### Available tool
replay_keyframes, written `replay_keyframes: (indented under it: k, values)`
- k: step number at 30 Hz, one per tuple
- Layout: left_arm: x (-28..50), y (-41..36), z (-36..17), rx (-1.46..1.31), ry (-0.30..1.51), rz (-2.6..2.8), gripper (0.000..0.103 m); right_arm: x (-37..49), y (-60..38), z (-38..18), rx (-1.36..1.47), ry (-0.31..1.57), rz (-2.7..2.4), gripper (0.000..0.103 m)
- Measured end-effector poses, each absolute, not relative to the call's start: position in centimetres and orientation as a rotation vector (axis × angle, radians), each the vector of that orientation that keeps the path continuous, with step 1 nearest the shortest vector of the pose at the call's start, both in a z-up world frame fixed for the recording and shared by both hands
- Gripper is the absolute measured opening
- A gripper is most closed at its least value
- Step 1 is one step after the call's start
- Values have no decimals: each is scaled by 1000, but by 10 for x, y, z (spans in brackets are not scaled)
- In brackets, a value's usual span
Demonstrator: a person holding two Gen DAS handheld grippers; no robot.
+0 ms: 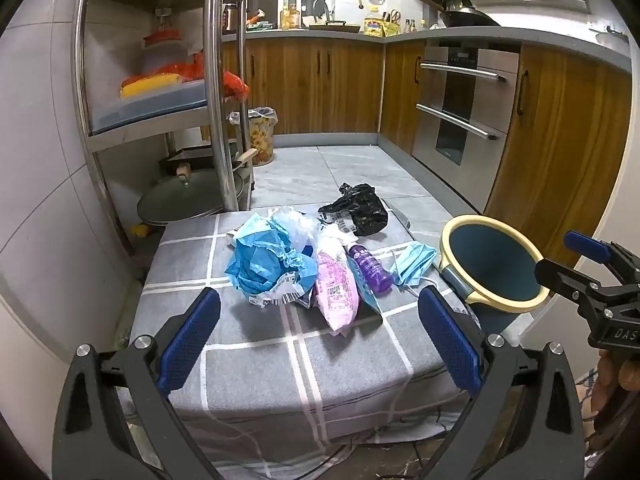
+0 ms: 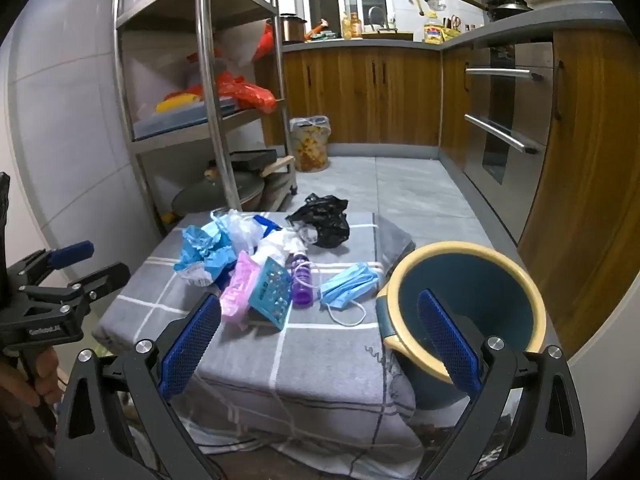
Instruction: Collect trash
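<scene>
A heap of trash is gathered toward the far side of the tabletop (image 1: 256, 364), which is covered by a grey checked cloth. In the heap are seen a crumpled blue bag (image 1: 260, 264), a pink packet (image 1: 336, 292), a purple bottle (image 1: 370, 266) and a teal packet (image 2: 272, 292). A black plastic bag (image 1: 360, 208) lies by the far edge, and a blue face mask (image 1: 412, 264) lies beside the bottle, toward the right edge. At the right edge a blue bin with a cream rim (image 1: 492, 268) is tilted, its mouth turned toward the cameras. The left gripper (image 1: 320, 344) and the right gripper (image 2: 320, 344) are held above the near edge — jaws spread fully wide, nothing gripped in either. Beyond the tabletop a steel shelf rack (image 1: 216, 80) stands on the floor.
</scene>
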State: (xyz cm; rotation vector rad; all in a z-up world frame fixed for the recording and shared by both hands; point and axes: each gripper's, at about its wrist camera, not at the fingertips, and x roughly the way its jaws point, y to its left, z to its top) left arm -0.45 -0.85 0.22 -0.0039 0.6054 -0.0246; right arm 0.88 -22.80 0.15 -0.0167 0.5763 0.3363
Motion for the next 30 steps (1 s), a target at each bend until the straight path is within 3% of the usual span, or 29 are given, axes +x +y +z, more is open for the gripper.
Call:
replay_keyframes:
  k: [30]
  values:
    - [-4, -11, 5, -4, 596, -49, 98, 3, -235, 9, -7, 569, 306, 98]
